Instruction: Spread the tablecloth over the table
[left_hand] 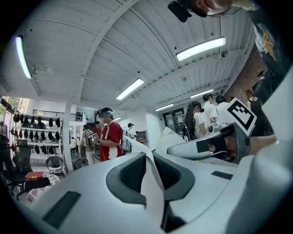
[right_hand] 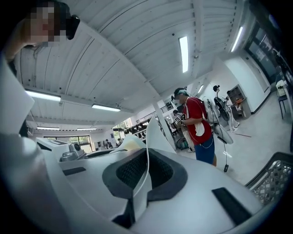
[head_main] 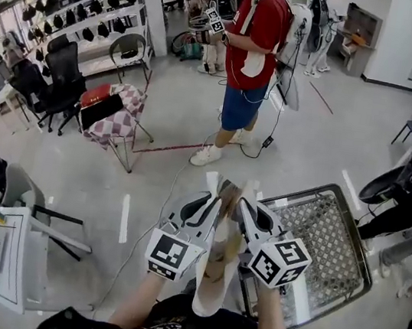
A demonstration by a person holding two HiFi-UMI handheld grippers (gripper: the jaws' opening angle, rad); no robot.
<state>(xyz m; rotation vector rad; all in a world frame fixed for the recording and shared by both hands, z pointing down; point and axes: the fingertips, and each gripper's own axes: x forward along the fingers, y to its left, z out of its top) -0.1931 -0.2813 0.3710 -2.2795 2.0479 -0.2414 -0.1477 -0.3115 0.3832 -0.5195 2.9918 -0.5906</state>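
The left gripper [left_hand: 149, 161] is clamped on the cloth [left_hand: 154, 194], a white edge pinched between nearly closed jaws. The right gripper [right_hand: 146, 161] bites another edge with its jaws fully together. Seen from the head, the two are held side by side in the air and the cloth hangs folded between them. Only that view shows the wire basket [head_main: 319, 244] on the floor by the right gripper. A person in red [head_main: 255, 32] stands ahead.

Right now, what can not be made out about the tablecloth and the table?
- Tablecloth: head view, it hangs bunched, so its full shape cannot be told; each gripper view shows only the edge in its claw.
- Table to cover: no view shows which it is.
- Mesh cart: head view, near corner behind the right claw.
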